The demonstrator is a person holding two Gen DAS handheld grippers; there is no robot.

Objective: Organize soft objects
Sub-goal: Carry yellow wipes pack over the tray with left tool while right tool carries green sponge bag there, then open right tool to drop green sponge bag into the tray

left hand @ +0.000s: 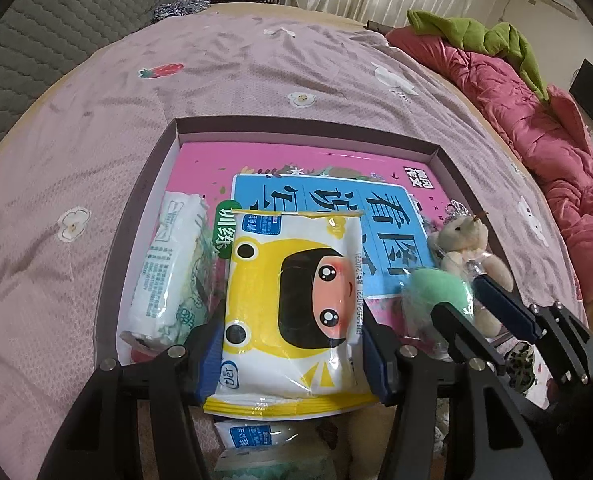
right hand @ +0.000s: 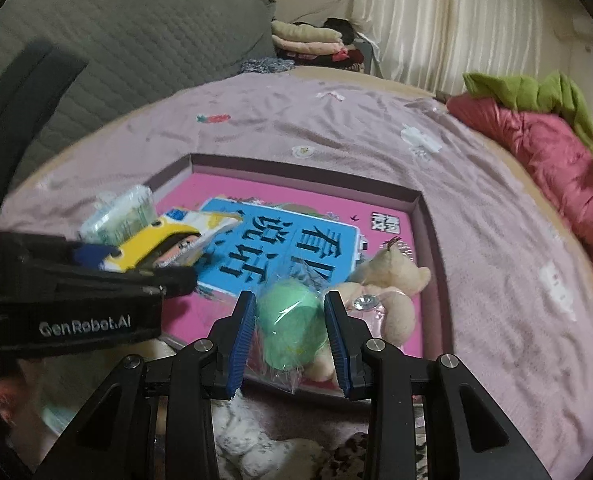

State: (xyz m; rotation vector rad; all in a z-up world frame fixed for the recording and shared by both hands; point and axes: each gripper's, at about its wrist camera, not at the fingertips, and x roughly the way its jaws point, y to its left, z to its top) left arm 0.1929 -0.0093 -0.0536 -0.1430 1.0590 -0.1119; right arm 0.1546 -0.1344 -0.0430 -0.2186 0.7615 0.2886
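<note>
Pink bedspread (left hand: 256,76) fills both views, a shallow box (left hand: 296,124) on it. Low centre, the left gripper (left hand: 292,344) pinches a yellow wet-wipes pack (left hand: 292,280); the right gripper (right hand: 288,332) squeezes a wrapped green sponge (right hand: 288,320) over the box, just beside a teddy bear (right hand: 396,280).

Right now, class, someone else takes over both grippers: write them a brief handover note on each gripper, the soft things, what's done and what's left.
Left gripper: shut on the yellow wipes pack, held over the shallow box.
Right gripper: shut on the green sponge in its clear wrap, over the box's near right corner.
Already in the box: white tissue pack on the left, small teddy bear on the right, both on the pink book.
Left: set down wipes and sponge, then release.
</note>
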